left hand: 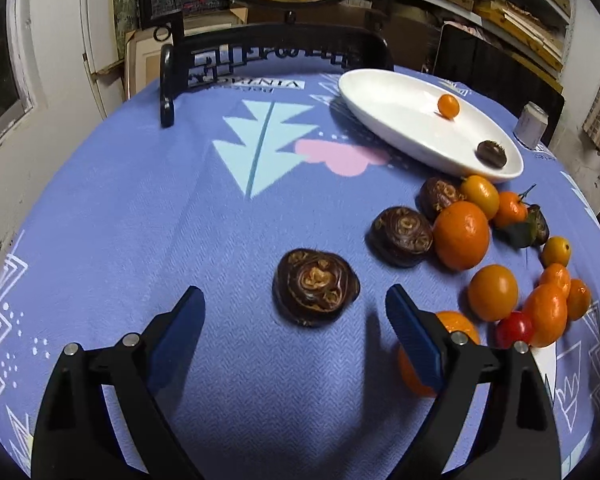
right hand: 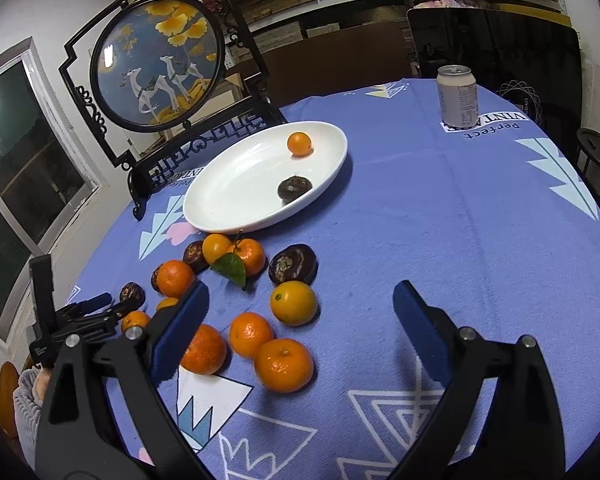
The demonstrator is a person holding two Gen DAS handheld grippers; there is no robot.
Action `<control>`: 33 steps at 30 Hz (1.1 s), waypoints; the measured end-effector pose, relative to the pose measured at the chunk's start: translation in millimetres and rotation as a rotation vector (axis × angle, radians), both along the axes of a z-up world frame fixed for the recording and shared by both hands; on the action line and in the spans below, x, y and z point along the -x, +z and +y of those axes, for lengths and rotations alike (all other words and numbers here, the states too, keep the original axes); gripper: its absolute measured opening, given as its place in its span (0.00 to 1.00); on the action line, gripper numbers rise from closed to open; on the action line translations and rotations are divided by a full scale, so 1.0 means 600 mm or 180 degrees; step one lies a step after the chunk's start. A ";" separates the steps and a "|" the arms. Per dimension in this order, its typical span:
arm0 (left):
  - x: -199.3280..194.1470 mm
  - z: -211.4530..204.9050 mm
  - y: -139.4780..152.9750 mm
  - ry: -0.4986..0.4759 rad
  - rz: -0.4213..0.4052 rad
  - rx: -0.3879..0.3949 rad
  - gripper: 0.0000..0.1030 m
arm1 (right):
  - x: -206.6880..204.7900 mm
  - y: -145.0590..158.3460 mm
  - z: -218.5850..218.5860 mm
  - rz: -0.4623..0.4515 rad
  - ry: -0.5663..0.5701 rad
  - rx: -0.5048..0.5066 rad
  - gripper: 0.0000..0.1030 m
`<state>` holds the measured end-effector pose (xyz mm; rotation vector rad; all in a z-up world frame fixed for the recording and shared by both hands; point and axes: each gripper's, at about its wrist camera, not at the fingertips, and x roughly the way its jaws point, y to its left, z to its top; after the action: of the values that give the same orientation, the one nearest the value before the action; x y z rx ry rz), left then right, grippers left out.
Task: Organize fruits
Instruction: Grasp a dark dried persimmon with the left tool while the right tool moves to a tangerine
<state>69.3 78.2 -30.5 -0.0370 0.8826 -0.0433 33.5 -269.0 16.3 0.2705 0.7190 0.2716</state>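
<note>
A white oval plate point(left hand: 396, 120) point(right hand: 236, 184) holds one small orange fruit point(left hand: 448, 105) point(right hand: 299, 143) and one dark brown fruit point(left hand: 491, 153) point(right hand: 294, 189). Several oranges and dark brown fruits lie loose on the blue tablecloth. My left gripper point(left hand: 296, 312) is open, low over the cloth, with a dark brown fruit point(left hand: 315, 287) just ahead between its jaws, not gripped. My right gripper point(right hand: 300, 308) is open and empty above the cloth, with an orange point(right hand: 293, 303) lying between its jaws and others point(right hand: 283, 365) beside it. The left gripper also shows at the left in the right wrist view point(right hand: 100, 308).
A drink can point(right hand: 458, 96) point(left hand: 532, 125) stands at the table's far side. A black-framed round picture screen point(right hand: 158, 64) stands behind the plate; its base point(left hand: 260, 60) rests on the table edge. Dark chairs point(right hand: 496, 44) surround the table.
</note>
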 end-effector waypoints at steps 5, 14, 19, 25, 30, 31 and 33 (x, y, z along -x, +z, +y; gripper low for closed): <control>-0.001 -0.003 -0.006 -0.0028 -0.0004 -0.0032 0.63 | 0.005 -0.005 0.018 0.0039 0.0145 0.0084 0.92; -0.003 -0.007 -0.003 -0.0068 -0.0048 -0.0042 0.44 | 0.035 -0.042 0.040 0.0200 0.0360 0.0250 0.92; -0.003 -0.007 -0.003 -0.0067 -0.0048 -0.0066 0.44 | 0.055 -0.064 0.059 0.0229 0.0450 0.0494 0.83; -0.004 -0.009 -0.004 -0.0068 -0.0052 -0.0097 0.44 | 0.052 -0.072 0.073 0.0187 0.0446 0.0687 0.70; -0.004 -0.009 -0.004 -0.0068 -0.0049 -0.0092 0.44 | 0.041 -0.074 0.072 0.0168 0.0414 0.0714 0.53; -0.004 -0.008 -0.004 -0.0069 -0.0048 -0.0090 0.44 | 0.037 -0.077 0.072 0.0208 0.0430 0.0712 0.51; -0.004 -0.009 -0.005 -0.0069 -0.0047 -0.0090 0.44 | 0.030 -0.086 0.071 0.0300 0.0445 0.0671 0.41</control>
<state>71.6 73.0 -33.2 -0.0007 0.8686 -0.0514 15.8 -226.7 -35.4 0.0326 0.8544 0.3148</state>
